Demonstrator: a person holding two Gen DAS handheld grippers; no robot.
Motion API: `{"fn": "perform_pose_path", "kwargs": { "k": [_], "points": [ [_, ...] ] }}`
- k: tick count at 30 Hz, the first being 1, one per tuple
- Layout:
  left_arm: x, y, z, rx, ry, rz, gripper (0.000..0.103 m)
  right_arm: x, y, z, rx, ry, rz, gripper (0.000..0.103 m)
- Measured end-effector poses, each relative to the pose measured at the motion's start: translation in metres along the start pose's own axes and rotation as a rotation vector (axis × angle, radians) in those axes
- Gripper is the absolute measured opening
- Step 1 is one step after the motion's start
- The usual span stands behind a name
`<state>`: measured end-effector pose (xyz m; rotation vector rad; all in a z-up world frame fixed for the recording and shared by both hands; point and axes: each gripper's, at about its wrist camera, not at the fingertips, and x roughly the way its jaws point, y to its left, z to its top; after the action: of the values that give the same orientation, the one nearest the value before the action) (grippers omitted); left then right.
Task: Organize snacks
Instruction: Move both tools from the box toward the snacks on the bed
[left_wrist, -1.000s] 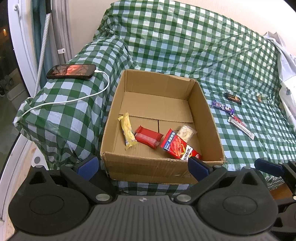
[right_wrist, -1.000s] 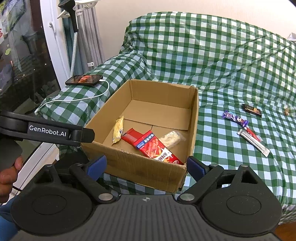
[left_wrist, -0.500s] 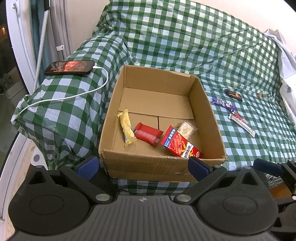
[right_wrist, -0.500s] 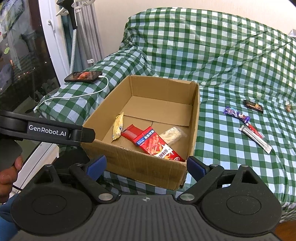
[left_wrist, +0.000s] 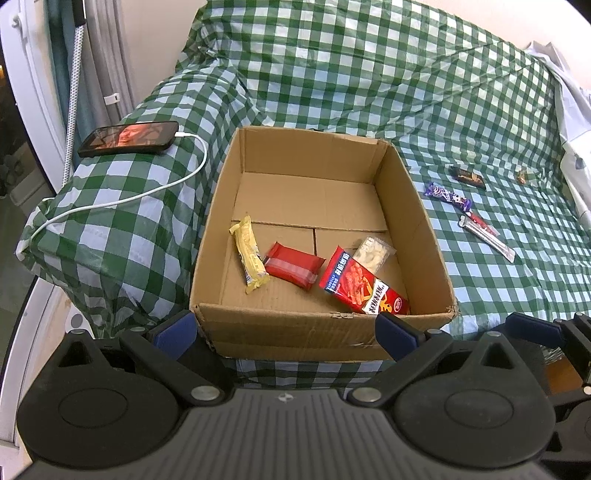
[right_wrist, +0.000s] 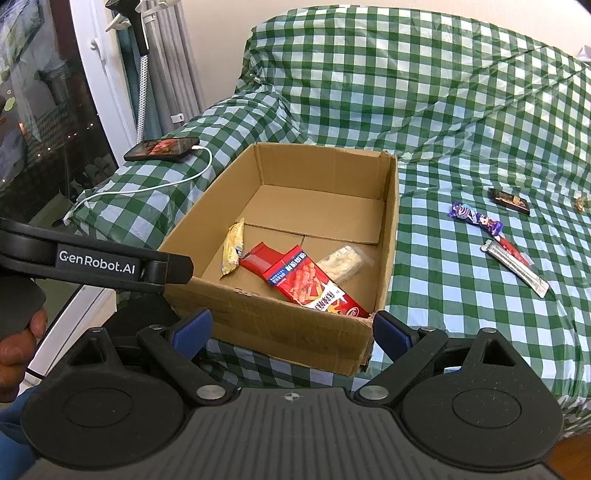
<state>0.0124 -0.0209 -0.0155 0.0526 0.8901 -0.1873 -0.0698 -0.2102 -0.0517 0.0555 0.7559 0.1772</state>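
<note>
Person's hand (right_wrist: 16, 347) on the left gripper (left_wrist: 284, 330) shows only from the right wrist.

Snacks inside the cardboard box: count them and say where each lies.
4. The yellow bar lies at the left, the red pack beside it, the red carton near the front right, and the clear bag behind it. More could hide behind the front wall.

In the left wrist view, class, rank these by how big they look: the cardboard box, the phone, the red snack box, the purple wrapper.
1. Cardboard box
2. Red snack box
3. Phone
4. Purple wrapper

Snack box and phone look close; the phone lies farther away, so that order is unsure.
</note>
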Motion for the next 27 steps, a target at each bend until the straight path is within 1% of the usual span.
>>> {"fn": "perform_pose_path", "kwargs": {
  "k": [9,18,23,27],
  "points": [
    [0.010,-0.011,0.013,0.011,0.021,0.007,0.103,0.009,-0.014,0.003,0.038,0.009,0.011,0.094],
    [0.020,-0.041,0.034,0.055,0.030,0.000,0.103,0.012,-0.049,0.013,0.127,-0.011,-0.003,0.094],
    [0.027,-0.061,0.050,0.082,0.034,-0.015,0.103,0.009,-0.082,0.020,0.176,-0.038,-0.050,0.094],
    [0.033,-0.080,0.064,0.113,0.027,-0.020,0.103,0.007,-0.116,0.020,0.226,-0.053,-0.111,0.094]
  ]
}}
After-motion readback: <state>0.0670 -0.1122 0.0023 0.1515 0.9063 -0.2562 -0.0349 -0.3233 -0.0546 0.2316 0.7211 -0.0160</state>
